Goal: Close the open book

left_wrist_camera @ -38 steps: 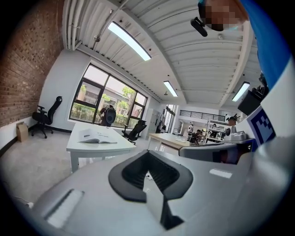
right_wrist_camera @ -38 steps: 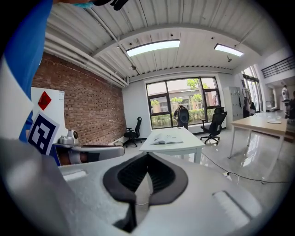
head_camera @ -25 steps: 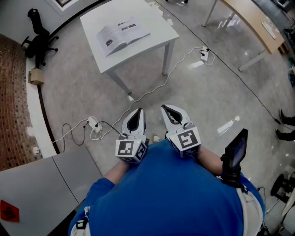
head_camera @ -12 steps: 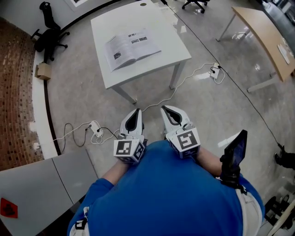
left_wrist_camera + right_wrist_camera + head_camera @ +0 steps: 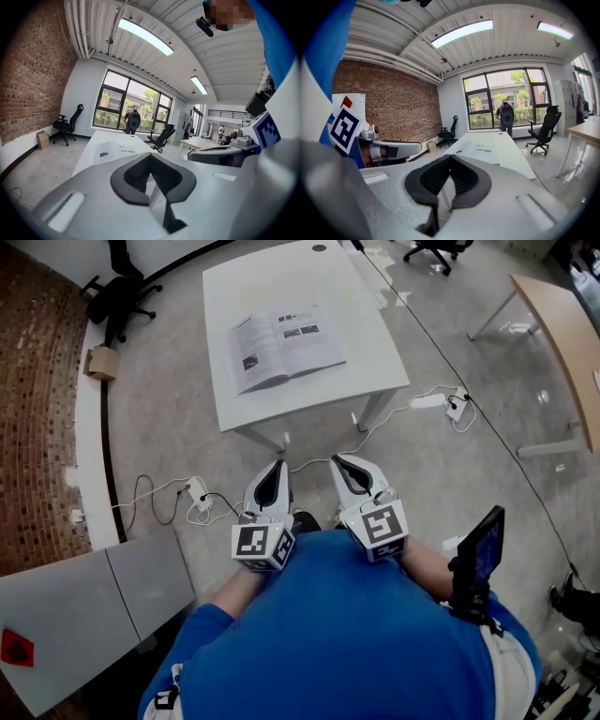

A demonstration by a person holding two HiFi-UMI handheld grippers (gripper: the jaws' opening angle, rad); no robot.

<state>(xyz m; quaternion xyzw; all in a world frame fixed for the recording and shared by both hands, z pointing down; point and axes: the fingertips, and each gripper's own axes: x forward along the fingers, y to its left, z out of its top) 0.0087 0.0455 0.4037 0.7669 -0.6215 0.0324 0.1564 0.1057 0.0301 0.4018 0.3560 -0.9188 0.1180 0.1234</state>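
Observation:
An open book (image 5: 286, 348) lies flat on a white table (image 5: 347, 277) at the top of the head view, pages up; in the left gripper view the book (image 5: 112, 151) shows as a pale sheet on the table ahead. My left gripper (image 5: 277, 468) and right gripper (image 5: 341, 462) hang side by side over the floor, close to my body and well short of the table. Both are shut with nothing between the jaws. In the right gripper view the book (image 5: 483, 150) lies on the table (image 5: 511, 157) ahead.
White cables and a power strip (image 5: 197, 493) trail across the floor between me and the table. A brick wall (image 5: 42, 409) runs along the left, office chairs (image 5: 122, 287) stand at the back, a wooden table (image 5: 572, 343) at the right, a grey panel (image 5: 84, 606) at lower left.
The table and book have come nearer and shifted right and down in the head view as I walk toward them. Both grippers stay shut and held the same way.

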